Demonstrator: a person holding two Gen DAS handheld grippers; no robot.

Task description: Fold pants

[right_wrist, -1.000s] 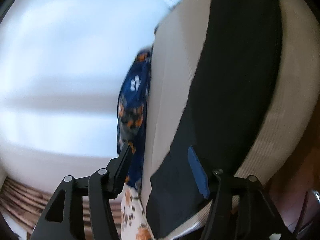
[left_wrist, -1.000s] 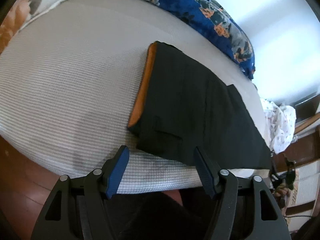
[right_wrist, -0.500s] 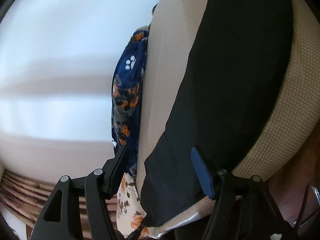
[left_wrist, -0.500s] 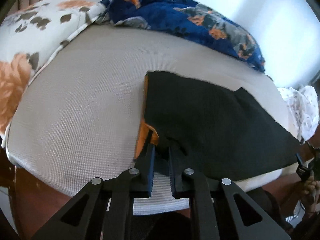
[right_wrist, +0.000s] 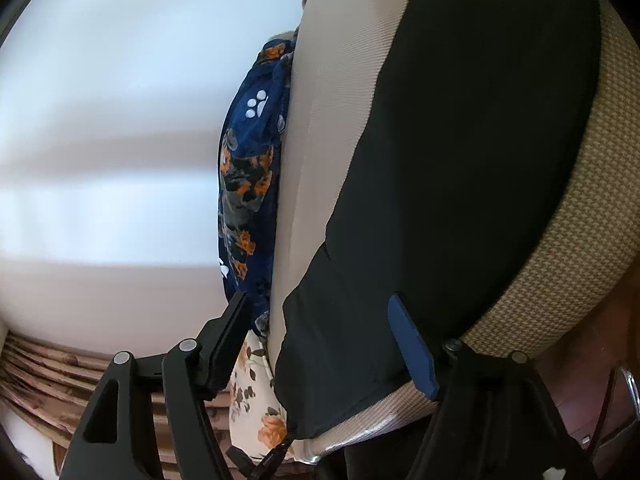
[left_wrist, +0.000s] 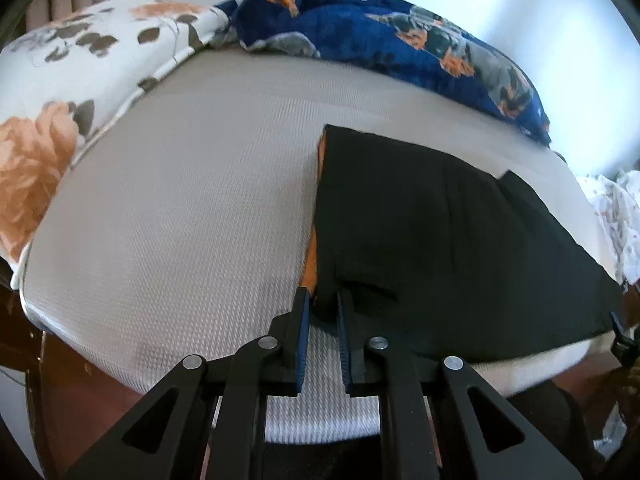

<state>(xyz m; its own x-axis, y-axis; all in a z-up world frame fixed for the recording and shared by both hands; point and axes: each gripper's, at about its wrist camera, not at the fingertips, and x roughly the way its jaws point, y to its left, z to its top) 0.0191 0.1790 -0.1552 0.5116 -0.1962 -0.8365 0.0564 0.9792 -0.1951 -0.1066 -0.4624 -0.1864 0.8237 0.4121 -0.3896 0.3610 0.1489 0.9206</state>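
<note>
Since the earlier frame the left gripper (left_wrist: 322,312) goes from wide open over the near corner of the pants to clenched right on it, and that view tips up so more of the floral pillow (left_wrist: 60,120) shows. Its 2 fingers (left_wrist: 301,336) now pinch the corner where the orange lining peeks out from under the black cloth. The right gripper (right_wrist: 320,340) has just been opening its fingers; they straddle the other end of the pants (right_wrist: 460,160) but the pads aren't pressing on anything, so that side is released.

The black pants (left_wrist: 440,240) lie flat on the bed (left_wrist: 180,200), along its near edge, already doubled into 1 long strip with both legs stacked, judging by the single neat outline. So I'd say the lengthwise fold is done and the crosswise folds are left, with only 1 end secured so far.

Materials: the pants look like smooth, thin, matte fabric with crisp straight edges, probably slippery enough to slide. The bed cover is a beige waffle-ish weave with plenty of texture. A navy floral blanket (left_wrist: 400,40) is bunched along the far side, soft and lumpy.
</note>
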